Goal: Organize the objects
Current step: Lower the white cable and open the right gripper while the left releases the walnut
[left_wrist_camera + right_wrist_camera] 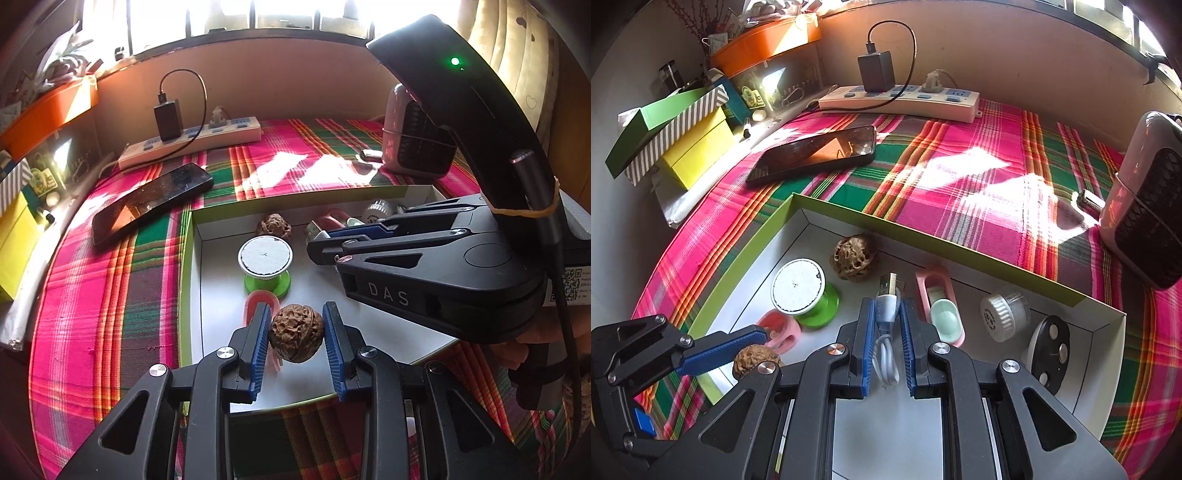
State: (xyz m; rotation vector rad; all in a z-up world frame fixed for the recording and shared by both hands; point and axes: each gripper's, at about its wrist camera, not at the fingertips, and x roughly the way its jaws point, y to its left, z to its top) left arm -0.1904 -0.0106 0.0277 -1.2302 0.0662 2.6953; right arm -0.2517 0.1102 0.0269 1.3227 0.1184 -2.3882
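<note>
A white box with a green rim (192,236) (827,201) lies on the plaid cloth. My left gripper (297,339) is shut on a brown walnut (296,332) over the box's near left part; the walnut also shows in the right wrist view (755,362). My right gripper (888,325) is shut on a white USB cable (886,314) above the box floor. In the box lie a second walnut (274,224) (852,258), a green spool (266,266) (807,295) and a pink clip (255,304) (781,326).
The box also holds a pink-and-mint case (940,306), a white ribbed cap (1001,314) and a black disc (1051,350). A phone (151,201) (816,151), a power strip (192,142) (901,99) and a small heater (417,142) (1145,192) sit on the cloth. Boxes (676,136) stand at the left.
</note>
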